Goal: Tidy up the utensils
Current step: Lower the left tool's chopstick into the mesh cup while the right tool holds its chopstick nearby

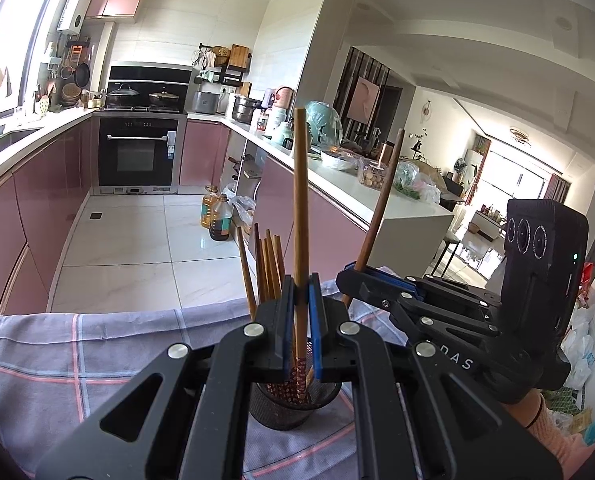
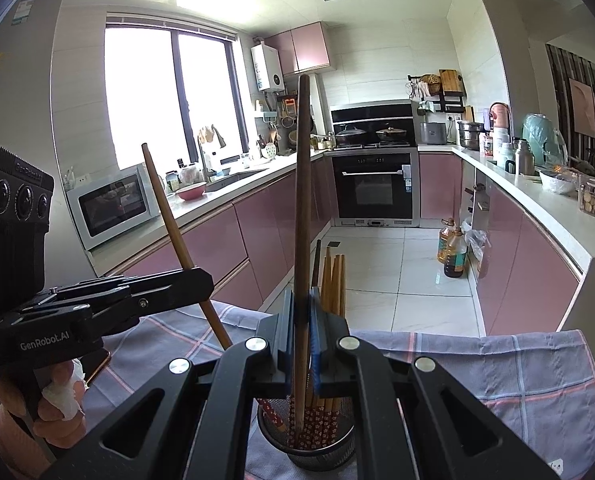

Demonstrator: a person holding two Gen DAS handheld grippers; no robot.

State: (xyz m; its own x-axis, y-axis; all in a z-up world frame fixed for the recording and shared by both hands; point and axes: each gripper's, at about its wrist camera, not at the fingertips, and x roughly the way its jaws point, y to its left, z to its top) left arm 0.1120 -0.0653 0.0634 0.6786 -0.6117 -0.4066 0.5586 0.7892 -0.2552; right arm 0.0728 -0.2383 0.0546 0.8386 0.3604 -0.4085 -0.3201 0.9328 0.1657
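At frame centre, each gripper, left (image 1: 302,308) and right (image 2: 303,320), pinched one chopstick (image 1: 300,200) (image 2: 302,200) above the mesh holder (image 1: 289,404).

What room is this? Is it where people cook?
Yes, it looks like a home kitchen. There is a built-in oven with pots on the stove above it, a microwave on the counter, and a sink under the window.

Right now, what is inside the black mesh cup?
The mesh cup holds several wooden chopsticks, patterned red ends down. Each gripper, left and right, grips one more chopstick over it. The cup's bottom is hidden.
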